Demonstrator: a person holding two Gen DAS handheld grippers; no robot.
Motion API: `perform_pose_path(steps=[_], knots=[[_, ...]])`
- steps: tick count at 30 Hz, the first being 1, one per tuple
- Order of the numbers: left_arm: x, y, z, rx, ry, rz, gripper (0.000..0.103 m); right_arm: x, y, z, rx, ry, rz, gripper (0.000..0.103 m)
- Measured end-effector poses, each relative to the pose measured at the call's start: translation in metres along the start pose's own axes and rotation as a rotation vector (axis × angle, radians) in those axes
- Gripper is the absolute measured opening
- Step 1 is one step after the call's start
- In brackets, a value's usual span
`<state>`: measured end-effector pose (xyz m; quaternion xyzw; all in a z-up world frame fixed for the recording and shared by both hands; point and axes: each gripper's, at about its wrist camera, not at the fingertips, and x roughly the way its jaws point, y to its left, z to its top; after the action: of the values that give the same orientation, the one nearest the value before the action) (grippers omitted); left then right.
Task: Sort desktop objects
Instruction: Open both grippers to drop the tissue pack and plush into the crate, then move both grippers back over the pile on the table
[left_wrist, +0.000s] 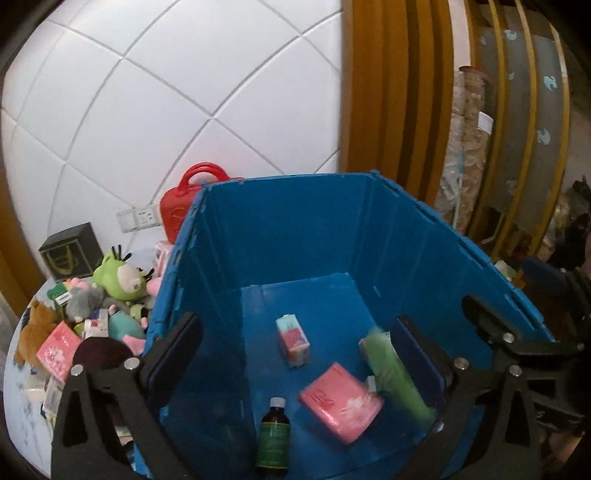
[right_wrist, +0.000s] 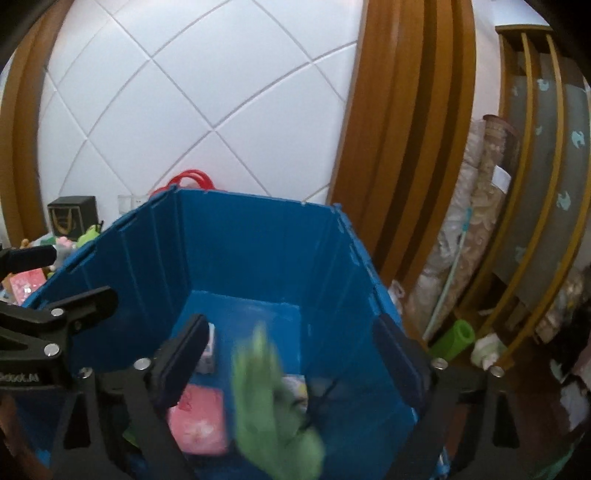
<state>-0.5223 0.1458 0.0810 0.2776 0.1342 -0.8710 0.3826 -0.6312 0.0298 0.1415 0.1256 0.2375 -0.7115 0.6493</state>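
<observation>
On the far left, a heap of unsorted items (left_wrist: 92, 314) lies on the pale tabletop (left_wrist: 22, 413): soft plush toys, a green plush bird, pink wrapped packets and small cartons. It sits just beside the left wall of the deep blue plastic crate (left_wrist: 207, 258). The left gripper (left_wrist: 295, 354) hangs above the crate's near-left corner with jaws spread wide and nothing between the pads; the heap lies to its left, outside the crate wall, so this hand is judged the nearer for the next pick. On the crate floor lie a dark glass bottle with green label (left_wrist: 274, 435), a small pastel carton (left_wrist: 292, 339), a pink wrapped packet (left_wrist: 341, 402) and a green foil-wrapped roll (left_wrist: 395, 380), its long axis running from the far wall toward the camera. The right gripper (right_wrist: 291, 362) stands over the crate interior, jaws wide and gripping nothing; a blurred green soft object (right_wrist: 273, 406) appears between and below them, seemingly in free fall.
</observation>
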Motion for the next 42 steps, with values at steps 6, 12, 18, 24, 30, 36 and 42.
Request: perform_pose_path(steps=[6,12,18,24,30,36,42], knots=[[-0.015,0.01,-0.005,-0.036,-0.006,0.038,0.103,-0.015,-0.003,-0.004,-0.002,-0.025,0.016,0.103],[-0.025,0.014,-0.022,-0.043,0.01,0.06,0.103,-0.037,0.0,-0.013,0.016,-0.064,0.063,0.103],[-0.049,0.024,-0.034,-0.072,-0.014,0.103,0.103,-0.038,0.01,-0.021,0.01,-0.056,0.095,0.103],[-0.08,0.041,-0.051,-0.07,-0.045,0.236,0.103,-0.037,0.024,-0.026,0.015,-0.052,0.153,0.103],[-0.111,0.077,-0.07,-0.125,-0.065,0.356,0.103,-0.039,0.059,-0.022,-0.009,-0.071,0.246,0.103],[-0.137,0.135,-0.093,-0.208,-0.063,0.419,0.103,-0.055,0.11,-0.013,-0.052,-0.108,0.322,0.103],[-0.164,0.203,-0.122,-0.252,-0.06,0.455,0.103,-0.075,0.175,-0.006,-0.083,-0.13,0.346,0.103]])
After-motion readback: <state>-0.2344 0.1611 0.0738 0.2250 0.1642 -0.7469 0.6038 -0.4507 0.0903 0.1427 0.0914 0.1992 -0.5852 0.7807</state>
